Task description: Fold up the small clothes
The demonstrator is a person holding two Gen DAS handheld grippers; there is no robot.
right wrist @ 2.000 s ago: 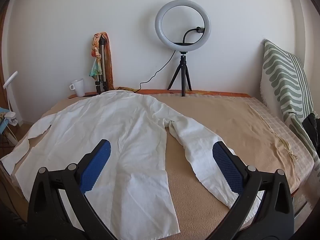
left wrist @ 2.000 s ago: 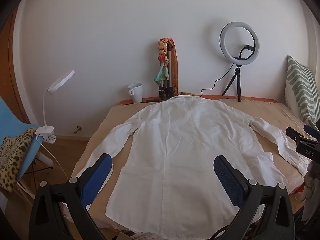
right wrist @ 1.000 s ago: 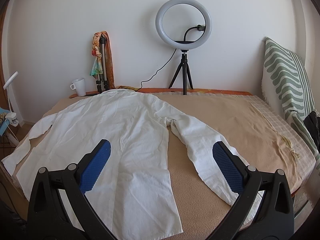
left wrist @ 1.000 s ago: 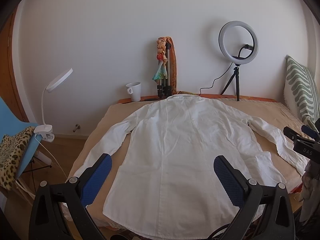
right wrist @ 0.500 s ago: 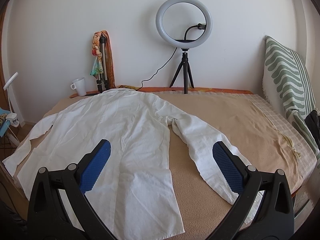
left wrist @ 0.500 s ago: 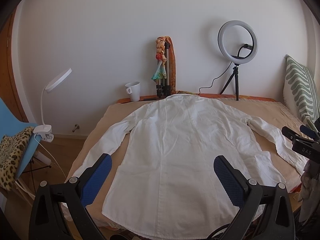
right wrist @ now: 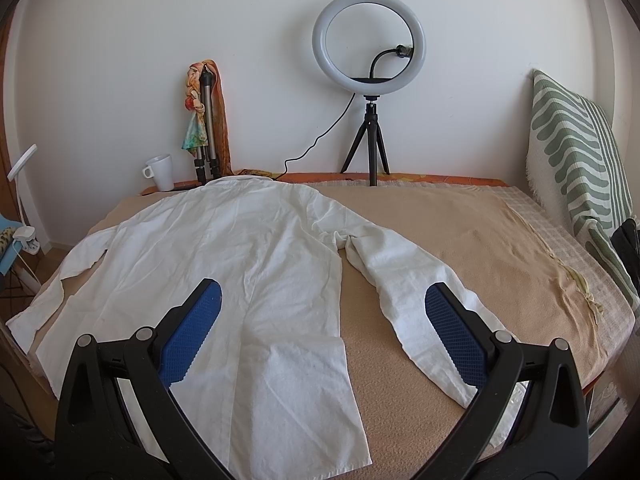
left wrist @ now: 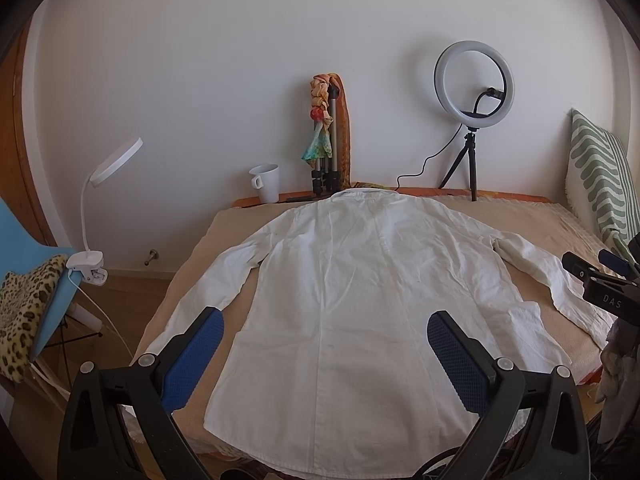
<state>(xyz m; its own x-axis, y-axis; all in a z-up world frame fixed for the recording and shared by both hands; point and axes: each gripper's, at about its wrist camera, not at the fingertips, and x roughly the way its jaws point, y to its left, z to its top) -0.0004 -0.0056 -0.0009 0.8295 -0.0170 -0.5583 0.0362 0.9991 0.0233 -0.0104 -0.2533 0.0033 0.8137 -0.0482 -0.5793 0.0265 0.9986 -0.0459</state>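
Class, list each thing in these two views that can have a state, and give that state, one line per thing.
white shirt: unfolded, spread flat, both sleeves out
left gripper: open, holding nothing
right gripper: open, holding nothing
ring light: upright on its tripod; lit or not, cannot tell
white mug: upright
clip lamp: clipped to the blue chair

Very little is different from two seconds ago. In the left view the white shirt (left wrist: 360,300) now sits a bit lower and shows more of its bottom edge, so the left gripper (left wrist: 326,346) has lifted slightly. In the right view the ring light (right wrist: 369,46) sits a bit higher.
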